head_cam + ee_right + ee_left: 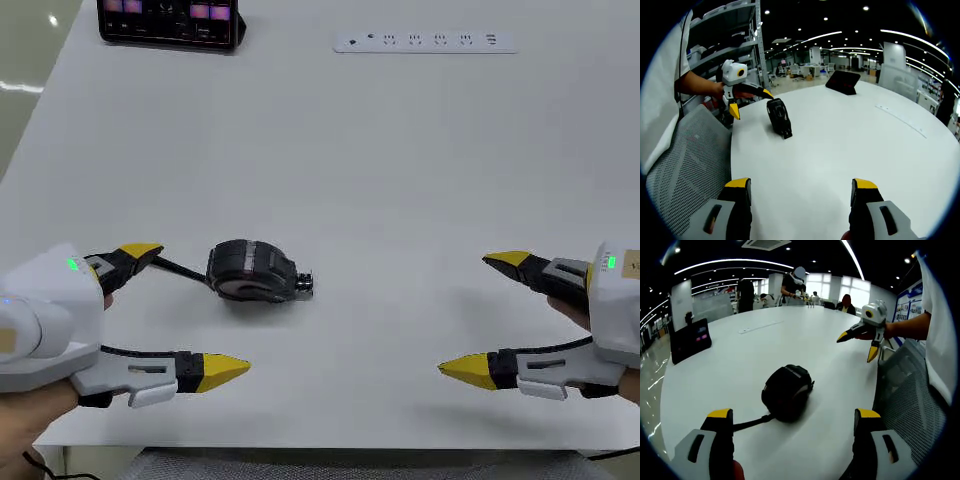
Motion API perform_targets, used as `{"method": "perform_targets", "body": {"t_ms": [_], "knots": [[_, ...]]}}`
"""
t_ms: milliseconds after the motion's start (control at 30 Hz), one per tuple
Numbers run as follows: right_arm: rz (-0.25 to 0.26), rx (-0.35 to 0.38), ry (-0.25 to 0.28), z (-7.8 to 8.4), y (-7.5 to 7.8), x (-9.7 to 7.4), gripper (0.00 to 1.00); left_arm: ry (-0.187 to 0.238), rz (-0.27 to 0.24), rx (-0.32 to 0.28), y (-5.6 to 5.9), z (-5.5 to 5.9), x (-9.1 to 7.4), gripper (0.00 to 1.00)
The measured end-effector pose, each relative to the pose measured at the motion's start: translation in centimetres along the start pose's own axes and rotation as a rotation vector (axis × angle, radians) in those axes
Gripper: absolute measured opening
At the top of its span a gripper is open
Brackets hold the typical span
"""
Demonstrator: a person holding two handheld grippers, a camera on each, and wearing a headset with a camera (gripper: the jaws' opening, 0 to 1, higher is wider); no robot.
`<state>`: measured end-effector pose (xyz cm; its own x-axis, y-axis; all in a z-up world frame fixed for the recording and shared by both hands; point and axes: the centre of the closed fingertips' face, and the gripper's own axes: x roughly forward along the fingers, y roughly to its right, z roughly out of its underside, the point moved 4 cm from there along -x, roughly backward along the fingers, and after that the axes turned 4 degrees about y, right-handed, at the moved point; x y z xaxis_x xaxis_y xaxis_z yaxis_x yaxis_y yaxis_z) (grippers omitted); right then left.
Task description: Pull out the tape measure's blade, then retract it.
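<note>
My left tongs (pixel 190 310) gape wide, grasping nothing. The black tape measure (pixel 255 271) lies on the white table (pixel 400 150) just ahead of their 2 jaws. My right tongs (pixel 468 315), also spread and empty, hover well apart.

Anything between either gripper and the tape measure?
Nothing visible. Bare table lies between the open right gripper and the tape measure, whose blade tip faces that gripper. The open left gripper sits beside the case, with the measure's own black strap lying by one jaw.
</note>
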<state>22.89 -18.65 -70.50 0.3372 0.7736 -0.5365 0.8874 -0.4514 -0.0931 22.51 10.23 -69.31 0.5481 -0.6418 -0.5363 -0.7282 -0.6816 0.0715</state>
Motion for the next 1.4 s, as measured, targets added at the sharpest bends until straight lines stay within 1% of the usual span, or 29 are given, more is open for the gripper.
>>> {"method": "perform_targets", "body": {"t_ms": [267, 633, 900, 1033, 1133, 1400], "knots": [[0.001, -0.002, 0.002, -0.1, 0.0, 0.1, 0.8, -0.005, 0.0, -0.007, 0.0, 0.2, 0.0, 0.97], [-0.002, -0.01, 0.001, -0.3, 0.0, 0.2, 0.81, -0.001, -0.003, 0.003, -0.3, -0.2, 0.0, 0.96], [-0.005, -0.012, 0.003, -0.5, 0.3, 0.3, 0.81, -0.007, 0.003, 0.007, -0.3, -0.2, 0.2, 0.96], [-0.012, -0.019, 0.003, -0.6, 0.4, 0.8, 0.81, -0.001, 0.013, 0.02, -0.4, -0.5, 0.4, 0.94], [-0.02, -0.023, 0.008, -1.0, 0.4, 1.2, 0.8, 0.0, 0.02, 0.032, -0.5, -0.9, 0.7, 0.93], [-0.058, -0.058, 0.003, -1.7, 0.3, 2.7, 0.79, -0.01, 0.041, 0.056, -0.7, -1.2, 1.2, 0.9]]}}
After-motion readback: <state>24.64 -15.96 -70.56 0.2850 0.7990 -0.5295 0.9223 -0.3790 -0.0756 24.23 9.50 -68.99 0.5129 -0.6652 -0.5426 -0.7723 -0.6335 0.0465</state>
